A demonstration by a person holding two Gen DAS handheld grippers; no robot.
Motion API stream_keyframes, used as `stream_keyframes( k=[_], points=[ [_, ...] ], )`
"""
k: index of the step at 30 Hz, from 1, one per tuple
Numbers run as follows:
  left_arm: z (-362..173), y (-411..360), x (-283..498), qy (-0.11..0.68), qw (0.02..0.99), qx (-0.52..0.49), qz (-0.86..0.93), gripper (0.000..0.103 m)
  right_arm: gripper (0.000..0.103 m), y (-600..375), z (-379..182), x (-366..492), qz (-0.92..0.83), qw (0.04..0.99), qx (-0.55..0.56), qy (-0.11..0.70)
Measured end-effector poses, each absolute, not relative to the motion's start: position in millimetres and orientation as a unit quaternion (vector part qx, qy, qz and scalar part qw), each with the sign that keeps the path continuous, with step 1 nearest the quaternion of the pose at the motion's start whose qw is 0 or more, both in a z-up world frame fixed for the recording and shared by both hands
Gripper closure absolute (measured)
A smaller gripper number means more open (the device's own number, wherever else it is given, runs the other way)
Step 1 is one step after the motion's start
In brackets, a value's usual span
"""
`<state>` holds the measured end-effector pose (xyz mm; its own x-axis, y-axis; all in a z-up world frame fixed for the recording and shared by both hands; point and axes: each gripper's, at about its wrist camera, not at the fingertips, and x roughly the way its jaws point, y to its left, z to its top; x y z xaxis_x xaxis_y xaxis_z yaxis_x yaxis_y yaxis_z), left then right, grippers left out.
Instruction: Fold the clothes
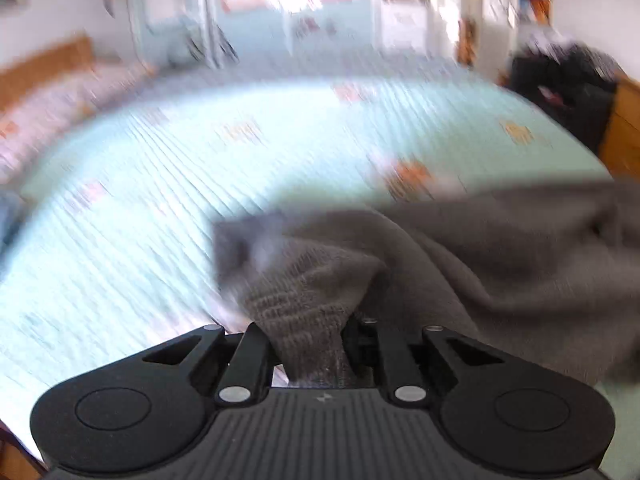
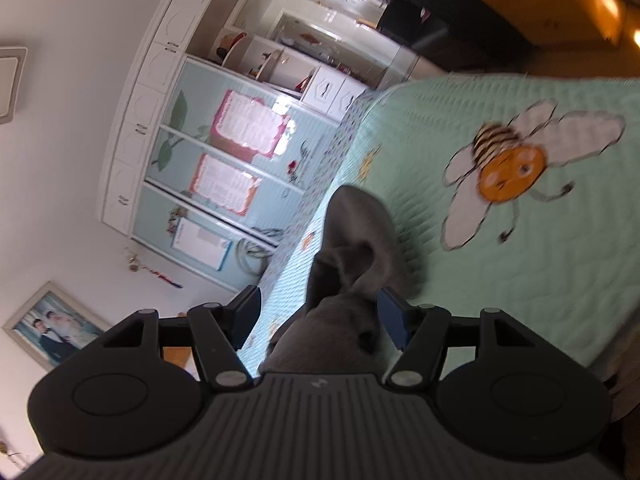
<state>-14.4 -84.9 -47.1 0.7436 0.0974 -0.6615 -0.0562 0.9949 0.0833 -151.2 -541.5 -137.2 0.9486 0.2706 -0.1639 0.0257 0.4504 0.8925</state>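
Left gripper (image 1: 308,344) fingers pinch a ribbed edge of the grey garment (image 1: 460,256); right gripper (image 2: 318,316) gapes, cloth bunched between, unpressed. I judge folding barely begun: garment lies crumpled, lower right, on green bedspread (image 1: 160,184)

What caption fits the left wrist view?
Left gripper pinching ribbed edge of grey knitted garment above mint-green quilted bedspread.

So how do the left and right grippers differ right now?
The left gripper is pinched shut on the grey garment; the right gripper stands open, with cloth between its fingers but not clamped. The left view is blurred, the right fairly sharp. Both are over the green bedspread.
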Motion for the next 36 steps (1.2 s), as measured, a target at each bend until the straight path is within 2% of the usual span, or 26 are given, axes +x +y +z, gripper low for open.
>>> stream_keyframes(
  k=[3,6,10,16,18,20,24,28,36],
  points=[
    [-15.0,-56.8,-15.9,0.318,0.942,0.035,0.107,0.086,0.036,-549.4,-141.6,-151.6,0.061,0.841,0.520,0.138],
    [-19.7,-38.1,-10.4,0.346,0.924,0.043,0.160,0.076,0.036,-551.2,-148.3,-143.3,0.064,0.835,0.528,0.142],
    [-35.6,-35.3,-20.9,0.384,0.903,0.046,0.189,0.033,0.036,-545.8,-152.4,-130.3,0.076,0.831,0.529,0.153],
    [-30.1,-52.8,-50.2,0.391,0.910,0.049,0.132,0.032,0.036,-546.8,-162.4,-115.7,0.091,0.813,0.552,0.162],
    [-23.6,-69.4,-66.4,0.372,0.924,0.052,0.072,0.028,0.035,-546.3,-167.5,-109.5,0.103,0.800,0.568,0.165],
    [-19.4,-90.6,-77.1,0.348,0.934,0.071,0.024,0.019,0.034,-544.3,-174.9,-101.1,0.109,0.786,0.584,0.171],
    [-19.7,-129.4,-84.0,0.320,0.940,0.107,-0.041,0.017,0.031,-540.7,-191.0,-84.0,0.090,0.762,0.612,0.192],
    [-33.4,-140.1,-72.6,0.311,0.941,0.115,-0.062,0.013,0.028,-544.7,-201.1,-65.8,0.068,0.757,0.620,0.196],
    [-64.7,-112.1,-12.4,0.302,0.950,0.076,-0.037,0.011,0.021,-547.7,-202.2,-10.3,0.065,0.769,0.604,0.201]
  ],
)
